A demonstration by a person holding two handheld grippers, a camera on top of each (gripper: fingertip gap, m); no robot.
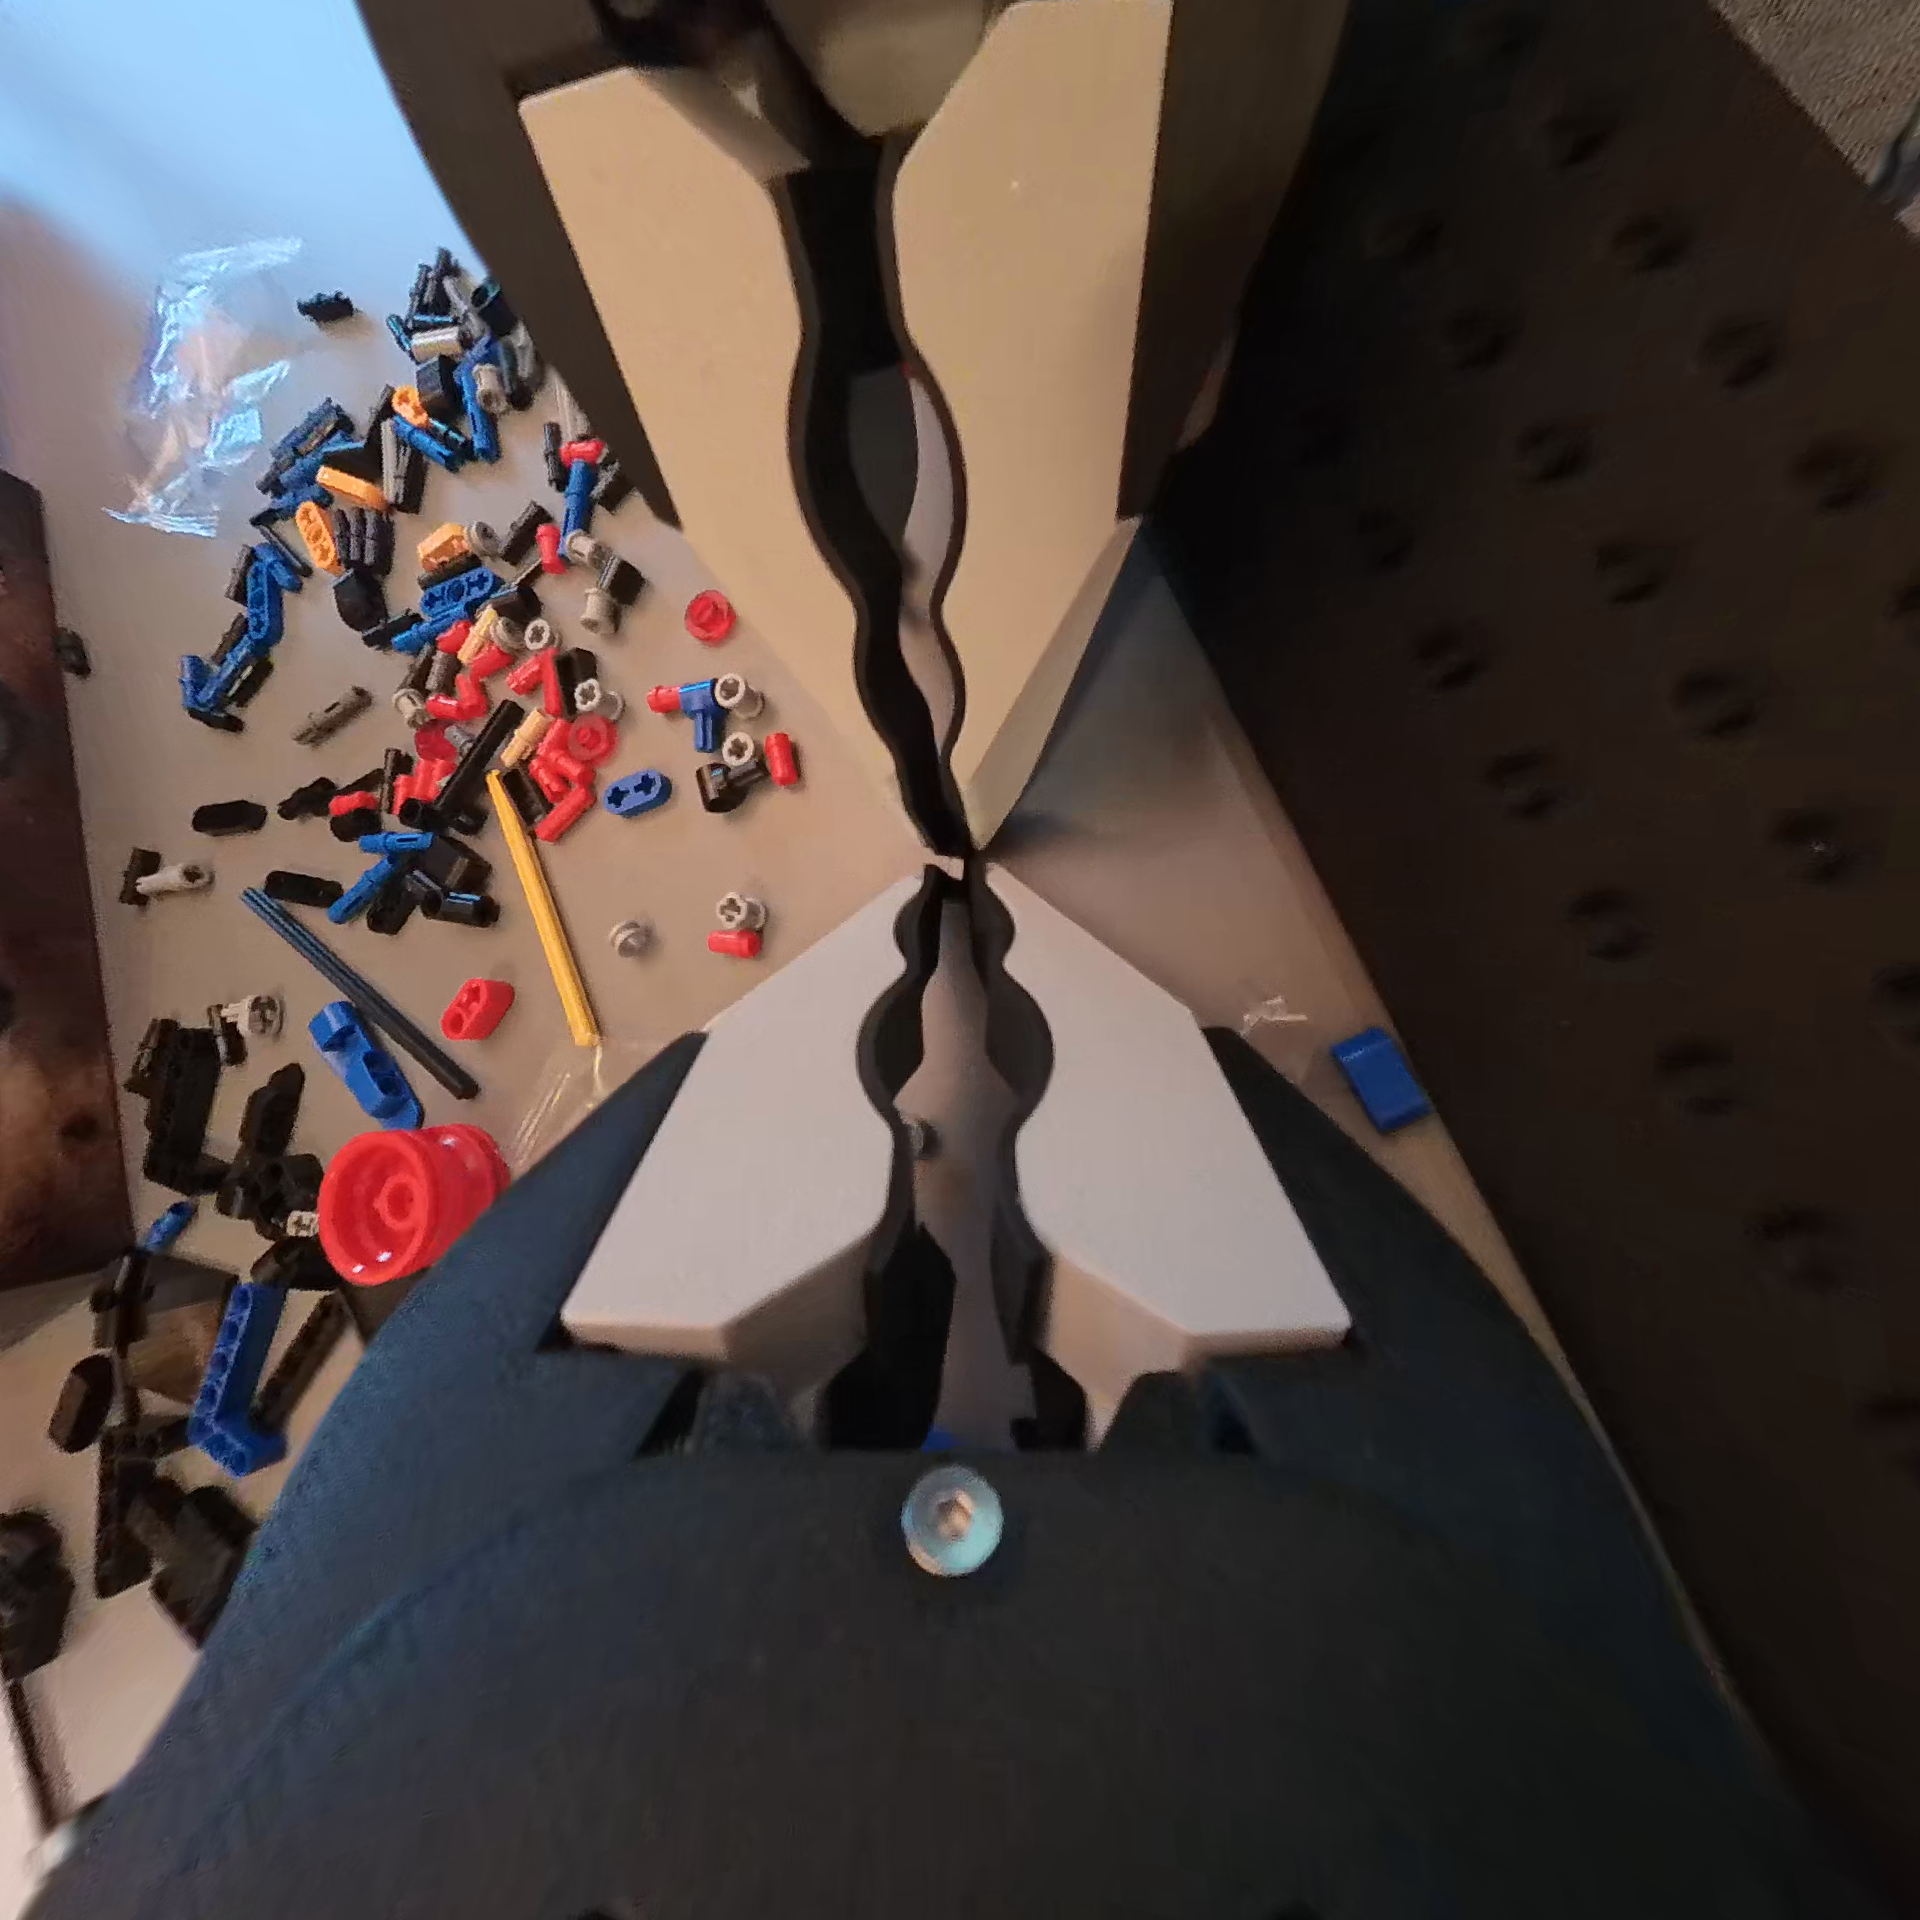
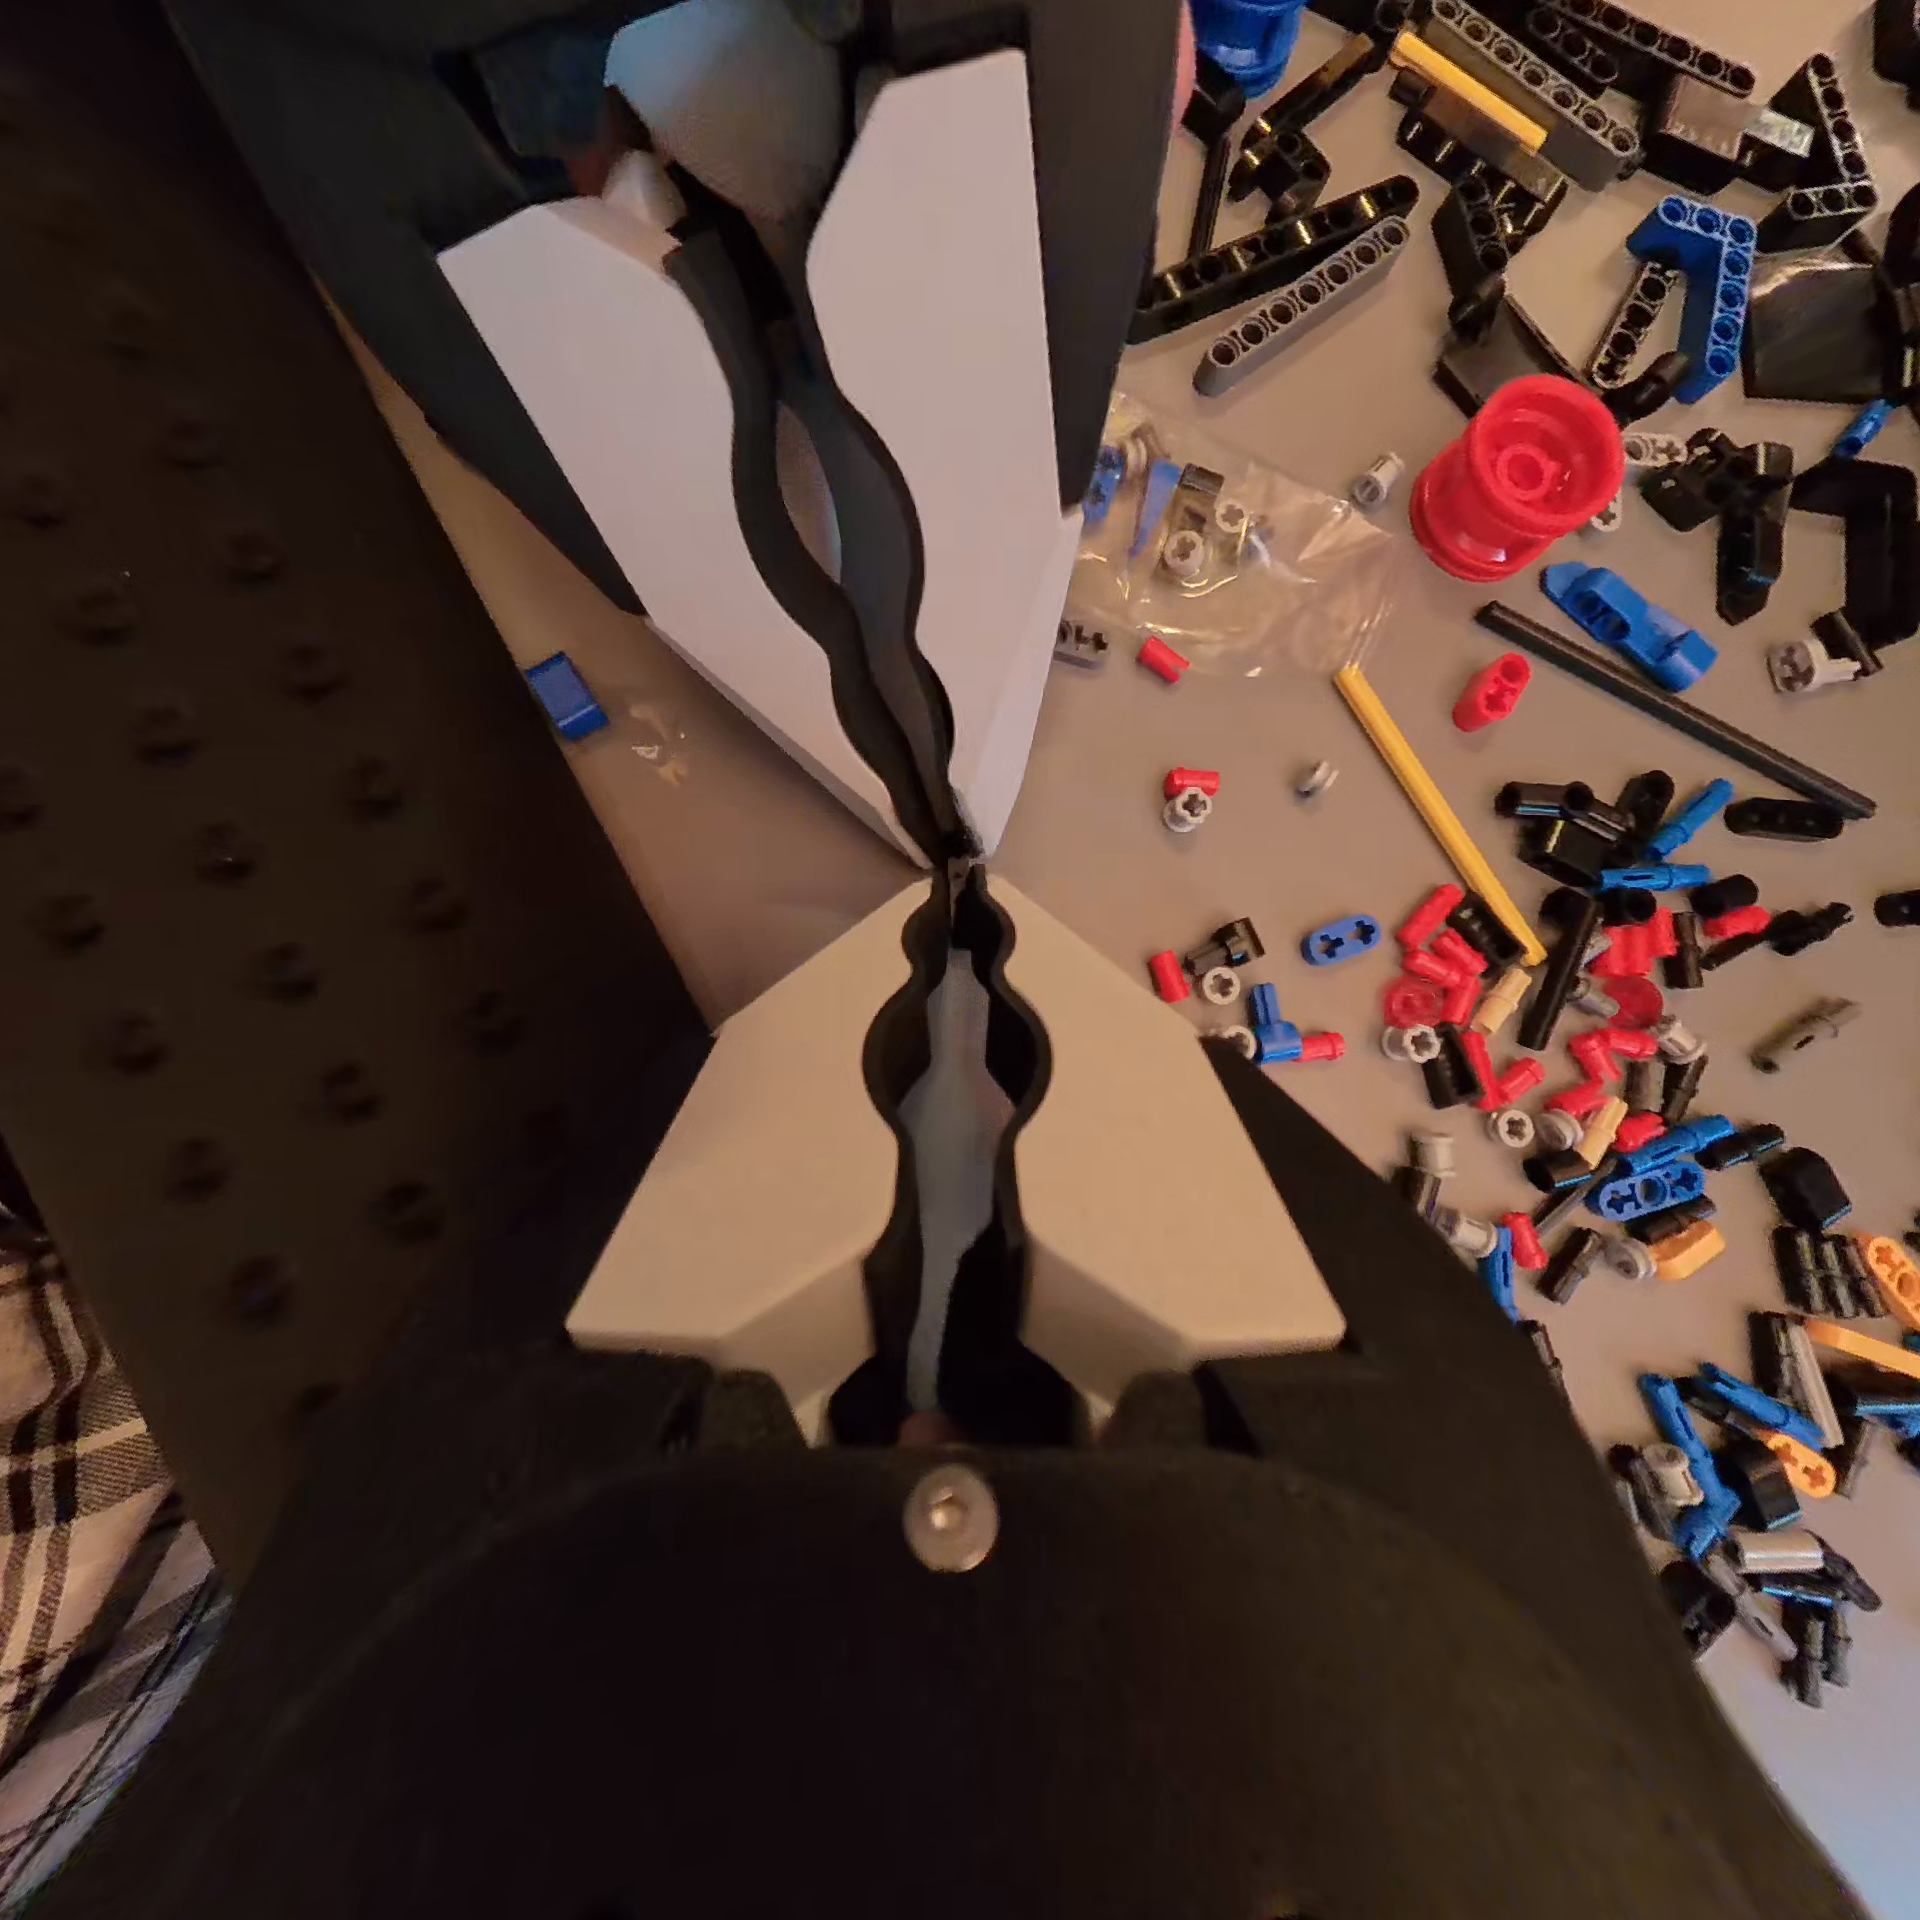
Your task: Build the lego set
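Two tools meet tip to tip above a bench strewn with lego pieces.

The left tool (image 1: 951, 883) and the right tool (image 2: 961, 883) point at each other, tips touching or nearly so; each has its wavy-edged fingers pressed together at the tip, and whether a tiny part is pinched there cannot be told. Taking the red wheel (image 2: 1512, 488) as landmark: a yellow axle (image 2: 1434, 810) and a black axle (image 2: 1662, 707) lie just beside it, the loose lego pieces (image 2: 1558, 1018) spread beyond them, and a small blue tile (image 2: 566, 694) sits well apart, across the tools, by a dark studded mat (image 2: 208, 727) on the bench (image 2: 1195, 862).
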